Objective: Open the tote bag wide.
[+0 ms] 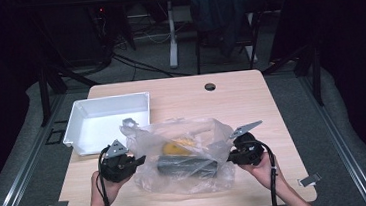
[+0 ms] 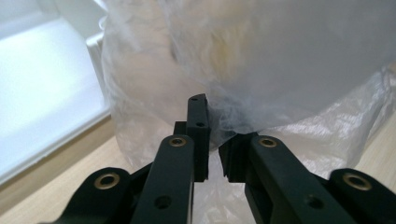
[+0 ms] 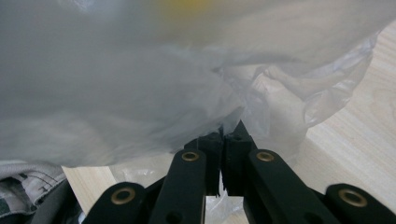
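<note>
A clear plastic bag lies on the wooden table near its front edge. Inside it I see a yellow thing and a dark, long object. My left gripper is at the bag's left side, its jaws nearly together with the film pinched at their tips. At the bag's right side, my right gripper has its jaws shut on a fold of film. The bag bulges up close in front of the left jaws and hangs over the right jaws as a cloudy sheet.
An empty white tray stands at the table's left, just behind the bag and the left gripper. A round cable hole sits near the far edge. A patterned cloth shows at the lower left of the right gripper view.
</note>
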A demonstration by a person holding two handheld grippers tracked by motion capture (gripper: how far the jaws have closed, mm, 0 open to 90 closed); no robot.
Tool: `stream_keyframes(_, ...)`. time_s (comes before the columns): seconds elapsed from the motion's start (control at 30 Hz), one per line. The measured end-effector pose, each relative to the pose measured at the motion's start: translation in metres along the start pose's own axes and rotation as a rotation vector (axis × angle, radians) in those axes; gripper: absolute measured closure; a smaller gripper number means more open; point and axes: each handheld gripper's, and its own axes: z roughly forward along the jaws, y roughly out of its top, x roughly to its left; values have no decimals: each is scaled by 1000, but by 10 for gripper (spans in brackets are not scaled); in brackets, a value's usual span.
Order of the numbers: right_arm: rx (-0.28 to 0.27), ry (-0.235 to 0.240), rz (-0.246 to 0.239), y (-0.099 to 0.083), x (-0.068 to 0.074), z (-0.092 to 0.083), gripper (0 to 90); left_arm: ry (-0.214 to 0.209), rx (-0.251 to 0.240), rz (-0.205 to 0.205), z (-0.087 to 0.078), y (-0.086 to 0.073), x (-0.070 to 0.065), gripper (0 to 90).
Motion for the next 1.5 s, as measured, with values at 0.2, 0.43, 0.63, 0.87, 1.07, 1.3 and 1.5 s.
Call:
stream_keyframes(0.2, 1, -6, -6, -1, 2, -2, 756, -20, 21, -24, 2, -4, 6, 854)
stream_keyframes(0.43, -85, -84, -92, 4, 13, -22, 455, -40, 56, -71, 7, -10, 14, 852)
stream_keyframes(0.63, -142, -85, -162, 9, 23, -25, 665, -52, 85, -75, 13, -11, 15, 852)
stream_keyframes(0.87, -134, -61, -116, 7, 19, -19, 893, -47, 106, -65, 13, -13, 16, 838)
stream_keyframes(1.07, -137, -54, -101, 6, 18, -18, 894, -29, 84, -76, 4, -9, 18, 669)
stream_keyframes(1.3, -115, -58, -109, 2, 19, -18, 895, 0, -7, -54, -17, -2, 8, 448)
stream_keyframes(1.5, -135, -48, -96, 3, 18, -21, 895, 48, -154, -52, -36, 7, -5, 532)
